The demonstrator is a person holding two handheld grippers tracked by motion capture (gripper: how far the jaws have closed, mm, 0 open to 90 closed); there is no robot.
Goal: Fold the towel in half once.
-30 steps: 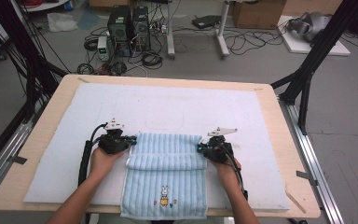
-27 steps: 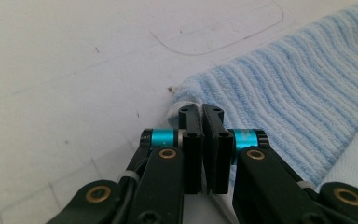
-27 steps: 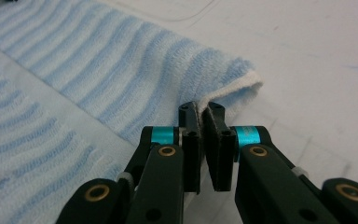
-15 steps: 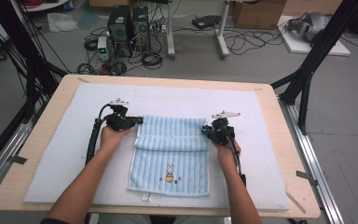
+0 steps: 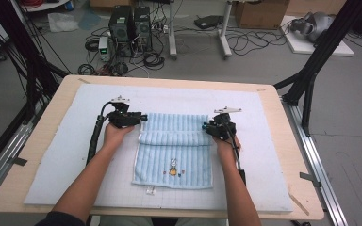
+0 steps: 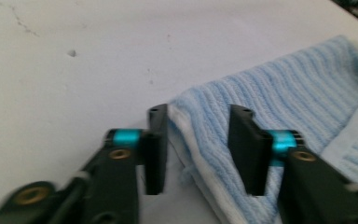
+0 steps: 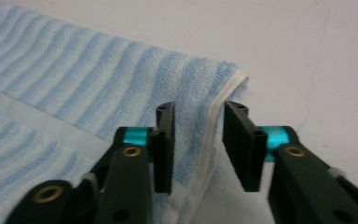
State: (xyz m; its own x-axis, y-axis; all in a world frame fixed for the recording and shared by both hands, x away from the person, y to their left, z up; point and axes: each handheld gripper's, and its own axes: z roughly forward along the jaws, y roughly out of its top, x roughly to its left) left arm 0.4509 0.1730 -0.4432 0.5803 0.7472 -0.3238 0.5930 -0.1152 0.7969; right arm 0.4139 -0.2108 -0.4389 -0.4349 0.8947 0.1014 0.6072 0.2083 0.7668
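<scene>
Two grippers flank the far part of a light blue striped towel (image 5: 174, 150) that lies on the white mat (image 5: 66, 160) covering the wooden table (image 5: 306, 197). The towel's far edge is folded over toward the person, and a small embroidered rabbit (image 5: 173, 165) shows on its near half. The left gripper (image 5: 139, 118) sits at the towel's far left corner; in the left gripper view its jaws have just been opening and now stand partly apart, with the folded corner of the towel (image 6: 279, 112) lying loose between them and neither pad pressing on it. The right gripper (image 5: 206, 127) sits at the far right corner; in the right gripper view its jaws have likewise just been opening, and the cream hem of the towel (image 7: 121, 88) runs through the gap without being pinched. Each gripper is held by one hand, left hand (image 5: 115, 136) and right hand (image 5: 224, 148).
</scene>
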